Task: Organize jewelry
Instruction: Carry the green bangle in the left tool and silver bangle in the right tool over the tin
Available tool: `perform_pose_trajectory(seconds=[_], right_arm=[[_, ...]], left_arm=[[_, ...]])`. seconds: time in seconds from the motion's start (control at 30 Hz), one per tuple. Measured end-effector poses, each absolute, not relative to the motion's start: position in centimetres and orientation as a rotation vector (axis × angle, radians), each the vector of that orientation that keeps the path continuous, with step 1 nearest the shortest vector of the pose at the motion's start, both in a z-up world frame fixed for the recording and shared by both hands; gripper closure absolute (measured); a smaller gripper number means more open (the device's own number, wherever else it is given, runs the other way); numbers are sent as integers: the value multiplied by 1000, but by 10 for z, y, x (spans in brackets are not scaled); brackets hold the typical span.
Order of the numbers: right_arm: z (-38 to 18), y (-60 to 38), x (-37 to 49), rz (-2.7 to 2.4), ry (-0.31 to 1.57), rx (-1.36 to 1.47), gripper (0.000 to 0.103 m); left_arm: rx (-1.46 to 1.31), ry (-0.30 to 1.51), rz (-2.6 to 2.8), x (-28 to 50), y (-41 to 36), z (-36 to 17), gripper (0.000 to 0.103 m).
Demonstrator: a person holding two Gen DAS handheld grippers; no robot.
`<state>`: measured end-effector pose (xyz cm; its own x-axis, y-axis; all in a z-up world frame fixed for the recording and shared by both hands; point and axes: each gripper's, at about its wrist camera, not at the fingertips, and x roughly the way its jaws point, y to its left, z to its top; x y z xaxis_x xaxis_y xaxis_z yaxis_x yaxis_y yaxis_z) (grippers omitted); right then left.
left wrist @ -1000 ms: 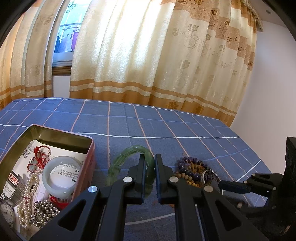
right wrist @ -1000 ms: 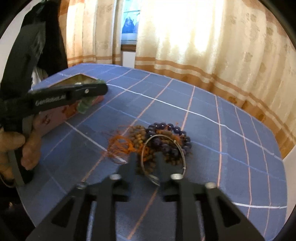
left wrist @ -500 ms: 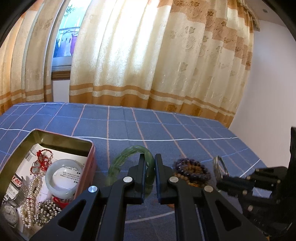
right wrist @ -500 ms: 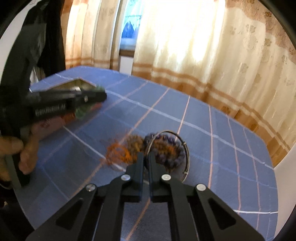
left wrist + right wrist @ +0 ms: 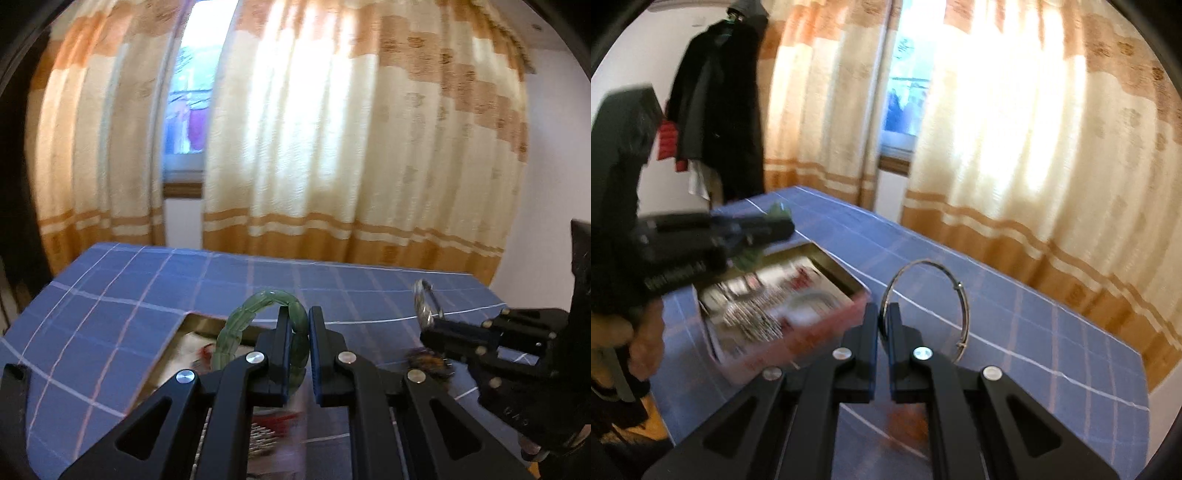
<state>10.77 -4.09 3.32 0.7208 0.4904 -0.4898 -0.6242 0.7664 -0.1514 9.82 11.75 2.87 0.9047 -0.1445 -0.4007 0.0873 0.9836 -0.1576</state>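
Observation:
My left gripper (image 5: 296, 317) is shut on a green jade bangle (image 5: 255, 314), held upright in the air above the open pink tin (image 5: 192, 320). In the right wrist view the left gripper (image 5: 775, 225) hangs over that pink tin (image 5: 798, 354), which holds pearls, beads and a bangle. My right gripper (image 5: 884, 314) is shut on a thin silver wire bangle (image 5: 960, 295), lifted off the blue checked cloth (image 5: 1015, 332). The left wrist view shows the right gripper (image 5: 424, 328) at right with the silver bangle (image 5: 424, 306) standing up from it.
A brown bead string with an orange tassel (image 5: 428, 360) lies on the cloth under the right gripper. Cream and orange curtains (image 5: 332, 147) hang behind the table. A dark coat (image 5: 720, 110) hangs at back left. A hand (image 5: 642, 332) holds the left gripper.
The right gripper closed on the silver bangle and lifted it off the bead pile. Both grippers rose and swung left toward the tin, the left one still carrying the green bangle.

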Motion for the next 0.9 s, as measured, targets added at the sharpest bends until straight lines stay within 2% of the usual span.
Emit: perform_pose_trajectory(seconds=[0.2,0.43,0.9], right_arm=[[30,12,116,727,449,-311,97],[0,54,125,808,517,-313,97],[-31,72,124,841,598,-342,97]], left_arm=[[-164,502,-28,106,155,5,95],[-178,568,6,110,177,-18,95],[-204,618,-12,116,187,-34,95]])
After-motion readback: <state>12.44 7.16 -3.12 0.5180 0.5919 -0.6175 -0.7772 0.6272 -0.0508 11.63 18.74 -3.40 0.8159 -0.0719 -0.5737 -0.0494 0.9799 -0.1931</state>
